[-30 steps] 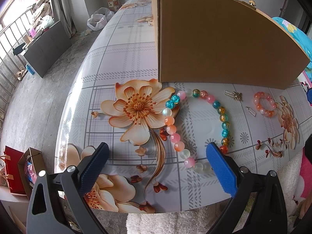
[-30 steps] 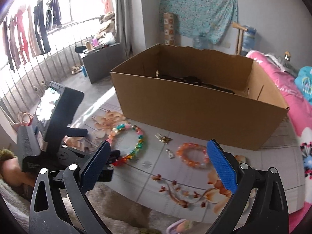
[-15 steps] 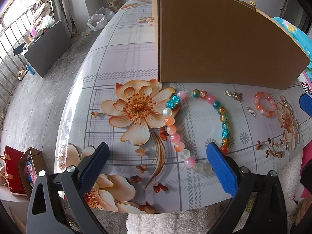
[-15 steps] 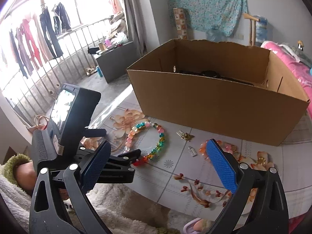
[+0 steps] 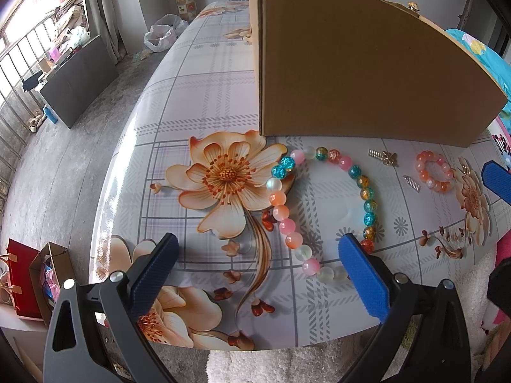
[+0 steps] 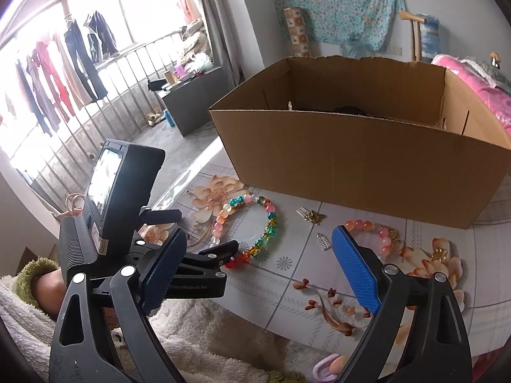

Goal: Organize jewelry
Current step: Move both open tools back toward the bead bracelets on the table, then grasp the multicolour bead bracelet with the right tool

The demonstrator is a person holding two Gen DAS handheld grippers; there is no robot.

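A large bracelet of multicoloured beads lies on the flower-print table, in front of an open cardboard box. To its right are a gold charm, a silver charm and a small pink-orange bracelet. My left gripper hovers open over the big bracelet's near end, holding nothing. My right gripper is above the table's near edge, its jaws closing but still wide, gripping nothing. Its view shows the big bracelet, the small bracelet, both charms and the box.
Dark items lie inside the box. A small gold piece rests on a printed flower at the right. A fluffy white sleeve lies along the table's near edge. Bags stand on the floor at left.
The right gripper has tilted and rolled, so the box now sits further right in its view, and its jaws have narrowed a little. Its blue finger now shows at the left view's right edge. The left gripper is unmoved.
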